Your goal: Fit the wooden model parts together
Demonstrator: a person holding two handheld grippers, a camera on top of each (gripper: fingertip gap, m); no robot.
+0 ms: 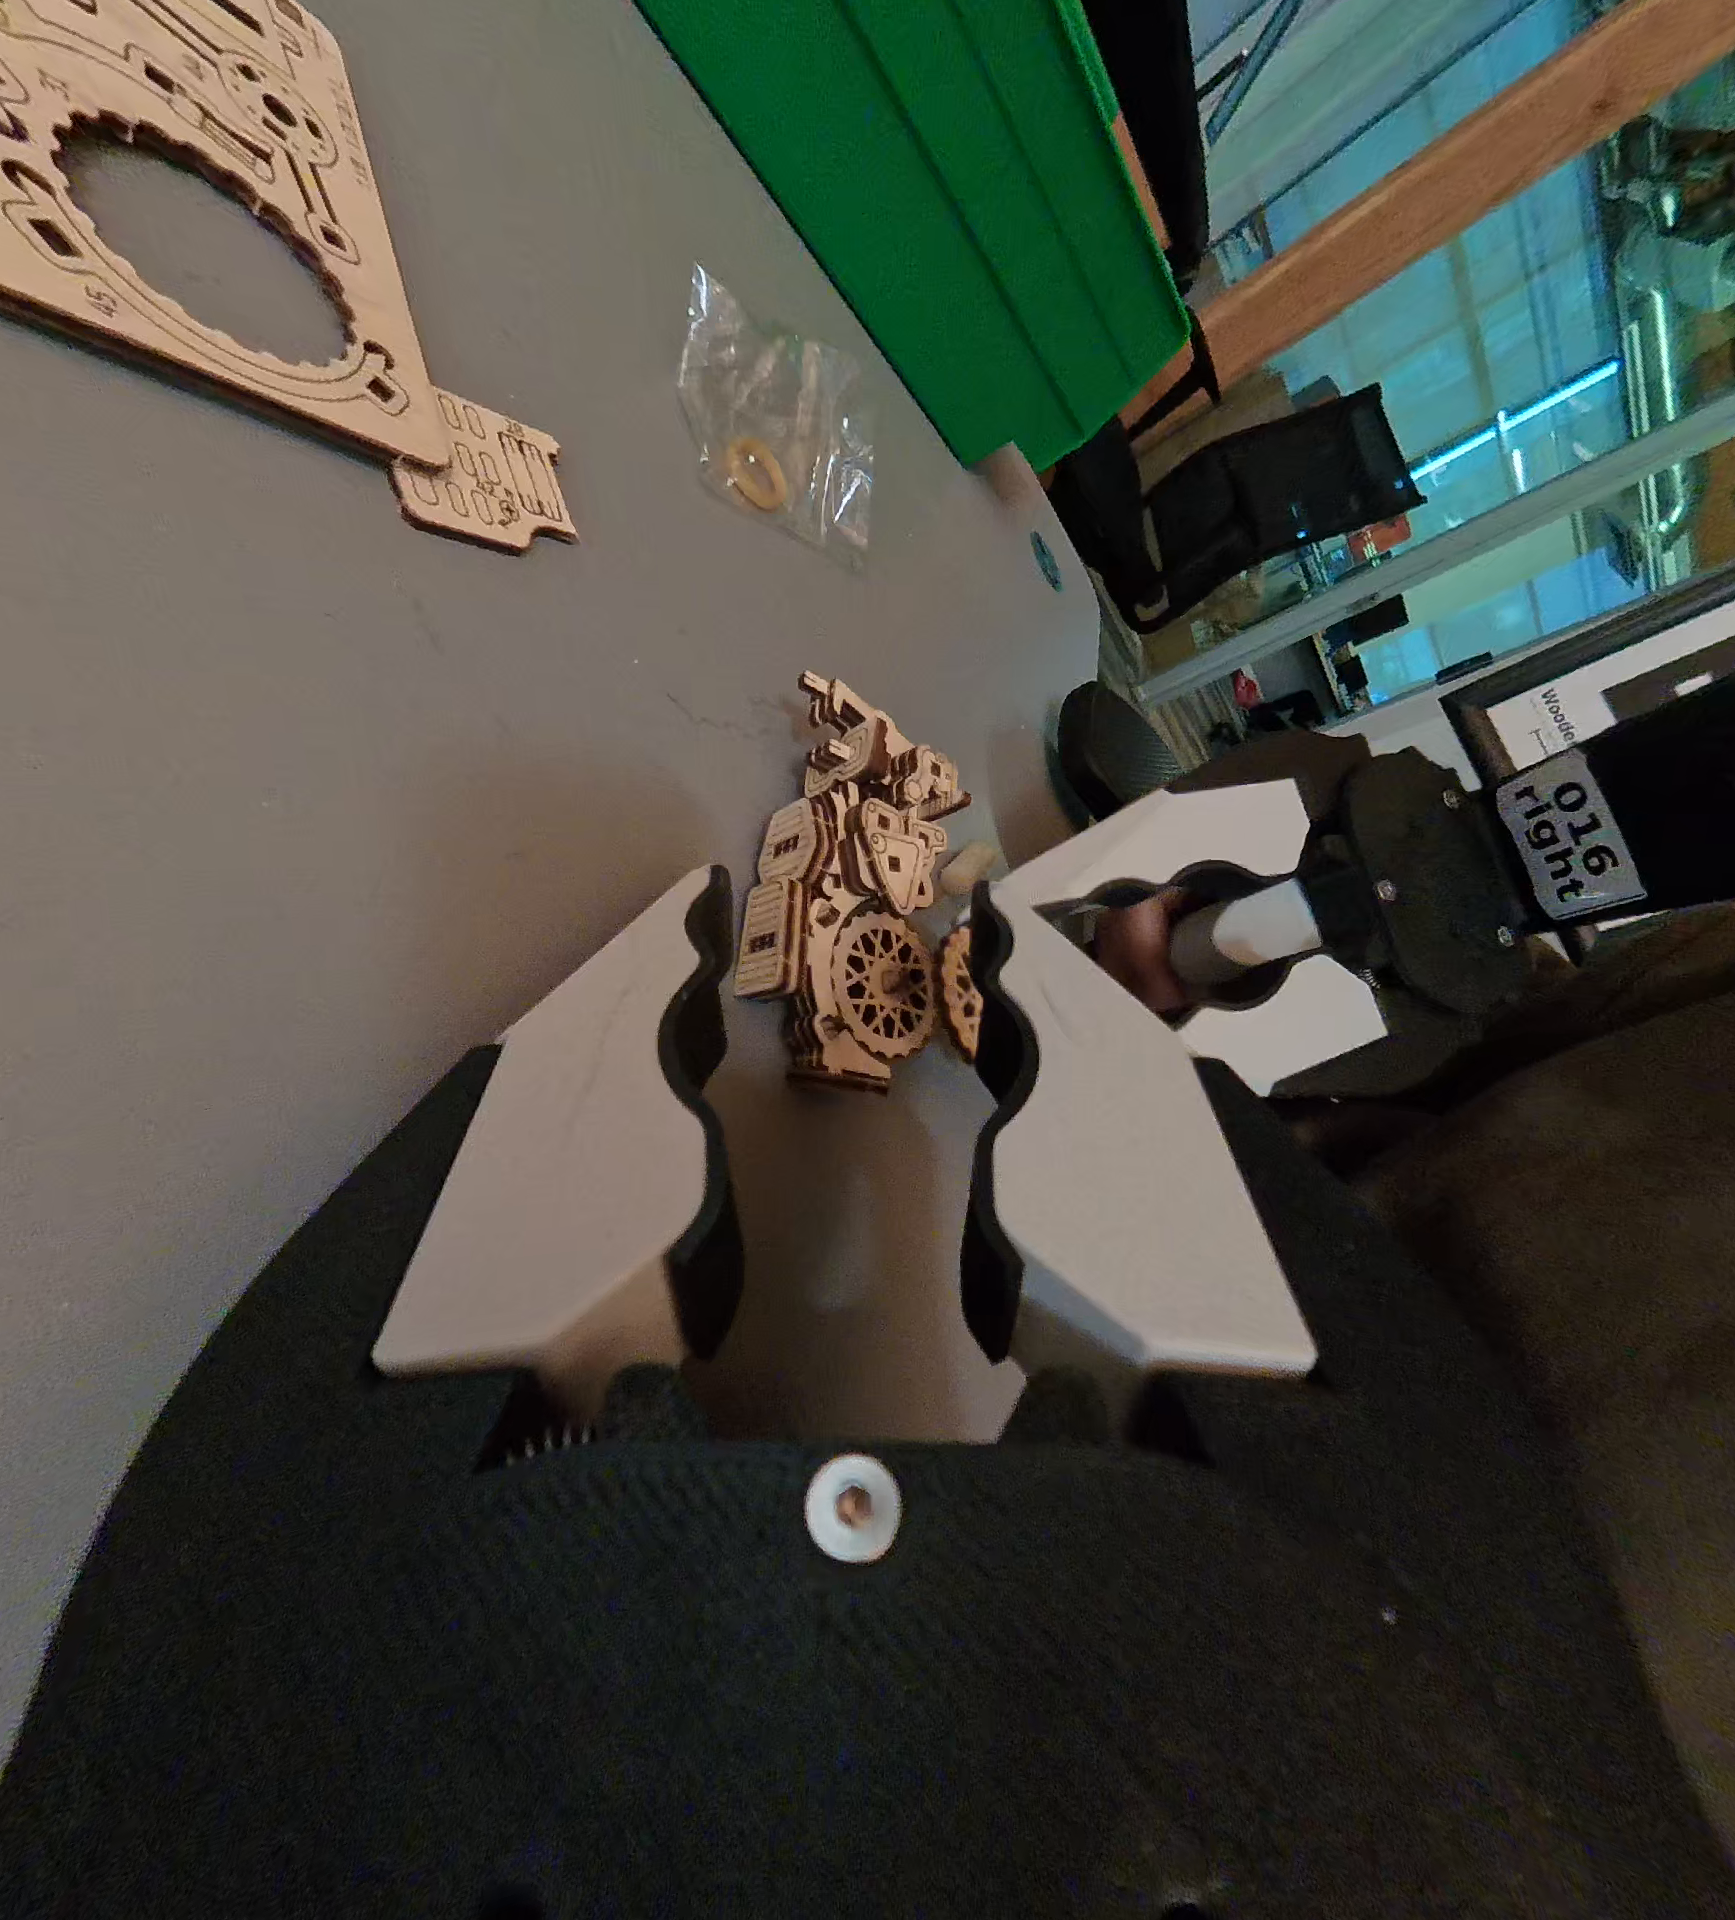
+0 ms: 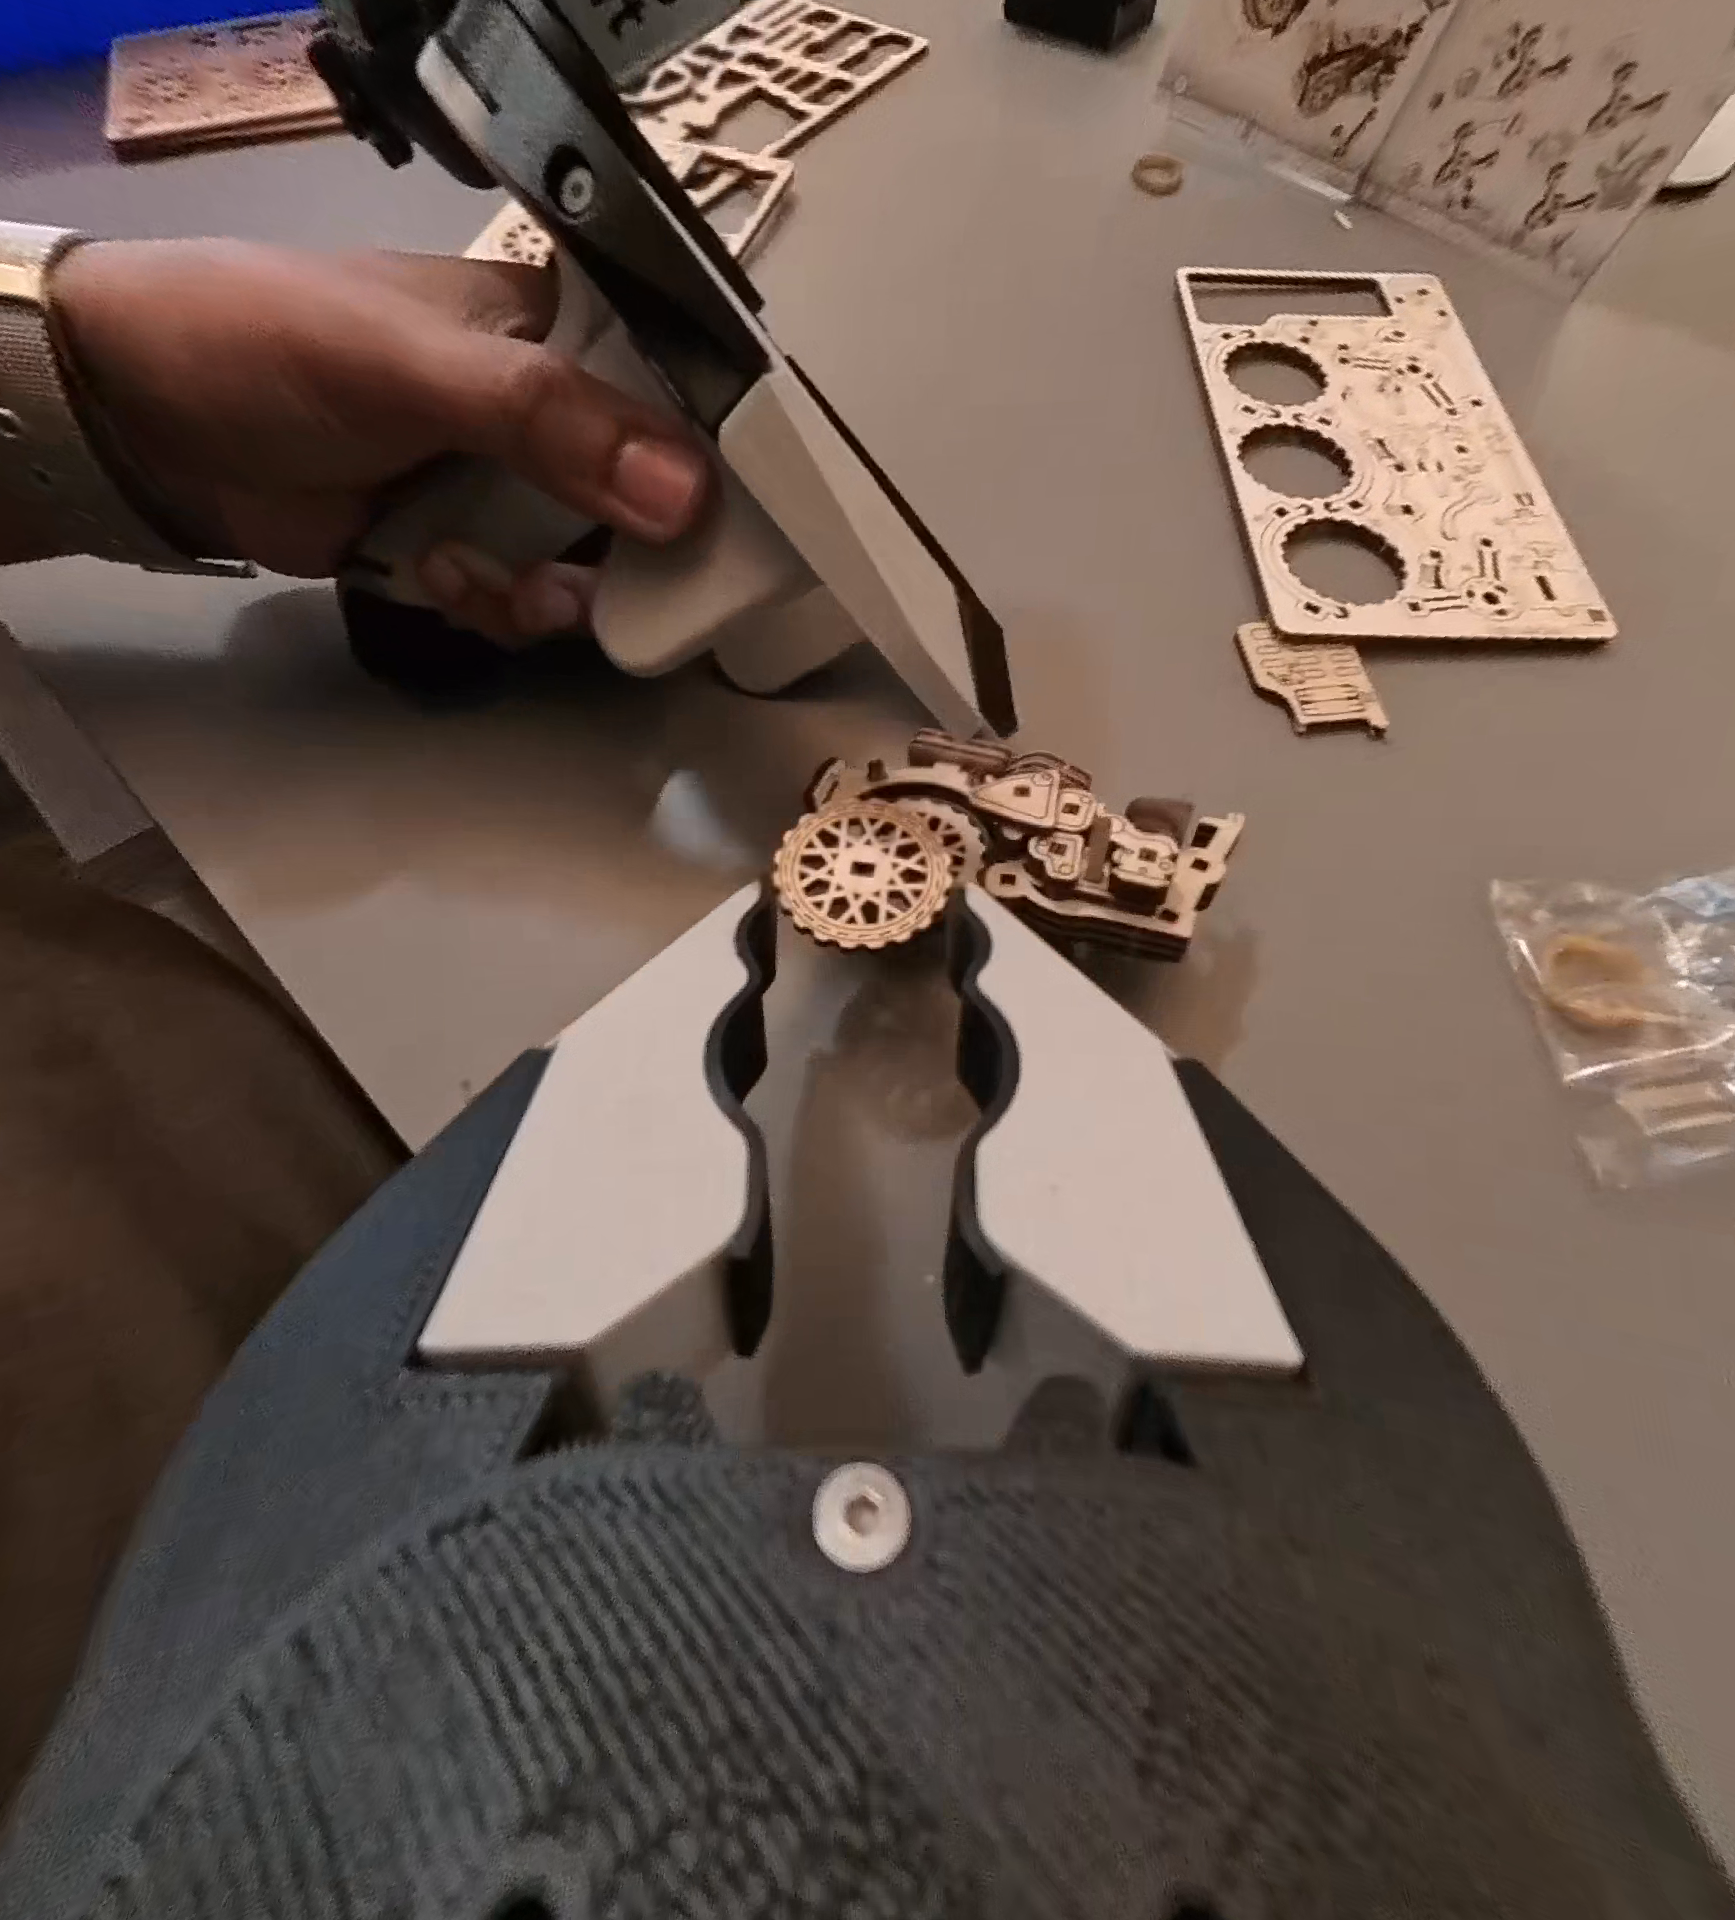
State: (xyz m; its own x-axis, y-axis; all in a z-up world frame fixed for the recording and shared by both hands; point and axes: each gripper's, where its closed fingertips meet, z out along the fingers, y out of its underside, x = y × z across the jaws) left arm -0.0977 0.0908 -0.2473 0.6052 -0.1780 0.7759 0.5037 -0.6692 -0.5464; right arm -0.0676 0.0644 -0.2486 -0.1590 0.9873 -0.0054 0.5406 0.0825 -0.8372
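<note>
A partly built wooden model (image 1: pixel 842 862) lies on its side on the grey table (image 1: pixel 219 831); it also shows in the right wrist view (image 2: pixel 1081 842). My left gripper (image 1: pixel 847 920) is open, its tips on either side of the model's near end. In the right wrist view the left gripper (image 2: pixel 988 717) hovers right at the model's far edge. My right gripper (image 2: pixel 861 909) holds a spoked wooden wheel (image 2: pixel 858 878) by its rim between its tips, close against the model's own wheel. The held wheel (image 1: pixel 958 982) shows edge-on beside my left gripper's right finger.
Punched-out wooden part sheets (image 2: pixel 1382 457) (image 1: pixel 167 208) and a small loose piece (image 2: pixel 1310 675) lie beyond the model. A clear bag of small parts (image 2: pixel 1673 997) (image 1: pixel 780 426) is to the right. A green bin (image 1: pixel 946 208) and an instruction sheet (image 2: pixel 1465 104) stand at the table's far side. My hands' fingertips stand some 4 cm from each other.
</note>
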